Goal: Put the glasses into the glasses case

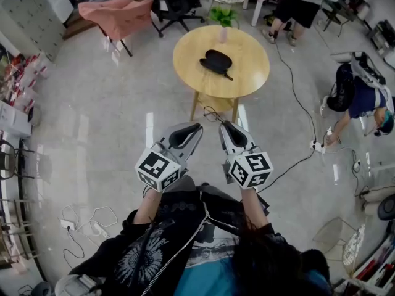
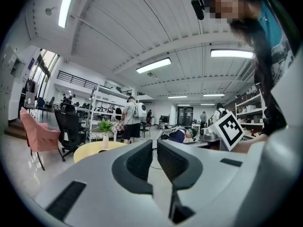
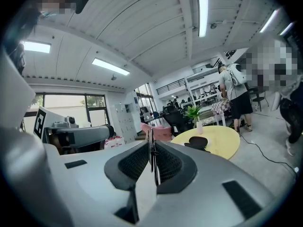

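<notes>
A black glasses case (image 1: 215, 59) lies on a round yellow table (image 1: 247, 73) a few steps ahead of me. Dark glasses (image 1: 226, 74) rest against the case's near side, one temple sticking out. In the right gripper view the case (image 3: 198, 140) and the glasses (image 3: 194, 147) sit on the table (image 3: 222, 143) beyond the jaws. My left gripper (image 1: 196, 128) (image 2: 155, 150) and right gripper (image 1: 223, 126) (image 3: 152, 150) are held side by side at waist height, well short of the table. Both hold nothing. The right jaws meet; the left leave only a thin slit.
A small pink vase with a green plant (image 1: 222, 32) stands on the table's far edge. A pink-draped chair (image 1: 120, 14) and a black office chair (image 1: 176, 2) stand beyond. Cables and a power strip (image 1: 316, 145) lie on the floor; a person (image 1: 364, 100) crouches at right.
</notes>
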Demonstrator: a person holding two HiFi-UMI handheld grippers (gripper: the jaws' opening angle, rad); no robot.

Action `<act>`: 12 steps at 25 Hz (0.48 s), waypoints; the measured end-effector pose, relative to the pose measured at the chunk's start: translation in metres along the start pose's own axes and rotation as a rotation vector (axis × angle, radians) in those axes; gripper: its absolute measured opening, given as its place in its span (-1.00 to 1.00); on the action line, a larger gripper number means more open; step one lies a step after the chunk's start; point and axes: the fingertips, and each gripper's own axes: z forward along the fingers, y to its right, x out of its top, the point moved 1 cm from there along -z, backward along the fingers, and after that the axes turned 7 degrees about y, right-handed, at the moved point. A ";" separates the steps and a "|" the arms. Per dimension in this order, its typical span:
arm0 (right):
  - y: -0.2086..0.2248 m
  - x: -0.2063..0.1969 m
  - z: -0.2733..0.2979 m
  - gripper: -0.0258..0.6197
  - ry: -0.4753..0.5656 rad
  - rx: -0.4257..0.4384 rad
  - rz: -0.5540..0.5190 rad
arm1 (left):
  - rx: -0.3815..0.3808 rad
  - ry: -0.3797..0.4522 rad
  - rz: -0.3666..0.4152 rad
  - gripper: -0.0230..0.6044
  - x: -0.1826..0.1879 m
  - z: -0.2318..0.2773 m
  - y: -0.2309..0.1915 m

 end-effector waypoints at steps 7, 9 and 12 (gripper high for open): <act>0.012 -0.002 0.002 -0.74 -0.002 0.000 0.024 | -0.005 -0.010 0.006 -0.81 0.001 0.012 0.000; 0.017 -0.001 0.003 -0.74 -0.001 -0.002 0.031 | -0.003 -0.011 0.003 -0.81 0.001 0.016 -0.002; 0.024 -0.003 0.008 -0.74 0.000 -0.008 0.043 | -0.006 -0.023 0.005 -0.81 -0.002 0.023 -0.007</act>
